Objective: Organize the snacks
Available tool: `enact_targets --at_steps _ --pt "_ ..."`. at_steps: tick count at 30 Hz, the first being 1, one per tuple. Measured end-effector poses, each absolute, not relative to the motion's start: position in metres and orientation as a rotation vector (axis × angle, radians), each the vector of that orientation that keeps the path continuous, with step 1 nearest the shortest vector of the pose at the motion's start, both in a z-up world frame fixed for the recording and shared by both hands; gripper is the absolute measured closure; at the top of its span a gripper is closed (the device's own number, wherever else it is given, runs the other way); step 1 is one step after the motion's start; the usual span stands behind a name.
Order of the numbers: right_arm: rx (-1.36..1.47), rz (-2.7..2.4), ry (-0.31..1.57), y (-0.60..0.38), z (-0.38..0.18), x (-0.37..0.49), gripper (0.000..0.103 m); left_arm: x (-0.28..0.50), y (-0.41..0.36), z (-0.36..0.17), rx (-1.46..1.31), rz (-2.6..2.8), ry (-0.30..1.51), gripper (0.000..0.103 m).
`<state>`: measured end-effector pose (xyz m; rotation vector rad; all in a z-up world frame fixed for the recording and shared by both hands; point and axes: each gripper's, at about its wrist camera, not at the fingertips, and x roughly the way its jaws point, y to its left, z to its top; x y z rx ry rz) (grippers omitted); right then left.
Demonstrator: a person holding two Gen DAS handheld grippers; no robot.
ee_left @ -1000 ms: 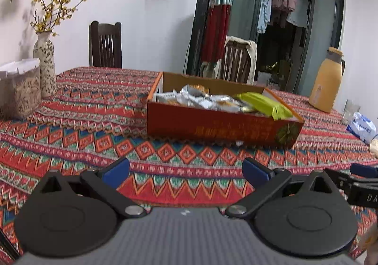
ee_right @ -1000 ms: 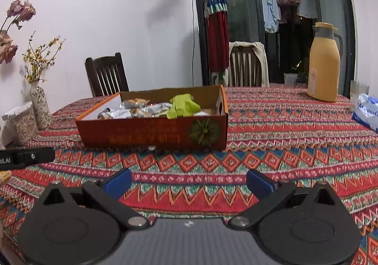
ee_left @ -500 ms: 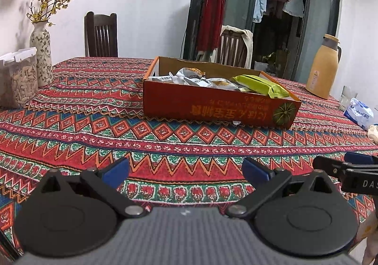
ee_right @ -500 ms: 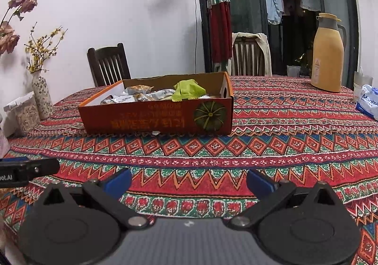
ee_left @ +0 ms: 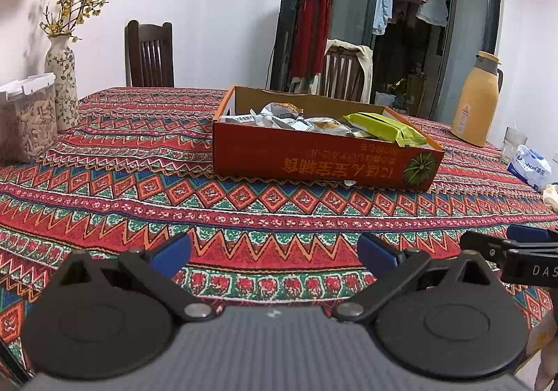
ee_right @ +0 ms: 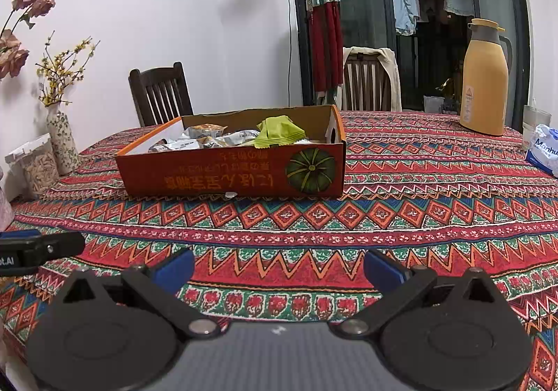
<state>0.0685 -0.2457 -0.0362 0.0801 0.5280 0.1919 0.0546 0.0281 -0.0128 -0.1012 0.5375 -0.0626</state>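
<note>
An orange cardboard box point(ee_left: 314, 160) point(ee_right: 216, 178) sits mid-table, holding several silver snack packets point(ee_left: 275, 117) point(ee_right: 205, 140) and a green packet point(ee_left: 383, 127) point(ee_right: 277, 133). My left gripper point(ee_left: 273, 251) hovers open over the near table edge, well short of the box, nothing between its blue pads. My right gripper point(ee_right: 279, 267) is likewise open and empty, at a similar distance. Each gripper's tip shows at the edge of the other's view.
The table wears a red patterned cloth point(ee_left: 139, 181). A flower vase point(ee_left: 62, 91) and a clear container of snacks point(ee_left: 26, 119) stand at the left. A yellow thermos point(ee_right: 484, 80), a glass and a tissue pack point(ee_right: 544, 153) are at the right. Chairs stand behind.
Both grippers have pulled back and lowered slightly, then steadied; the box looks a bit farther and the view more level. Fingers stayed open.
</note>
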Motion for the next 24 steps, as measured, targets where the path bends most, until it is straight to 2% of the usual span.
enact_targets --at_steps 24 --pt "0.080 0.192 0.528 -0.2456 -0.0359 0.0679 0.000 0.0533 0.0267 -0.0131 -0.096 -0.060 0.531 0.000"
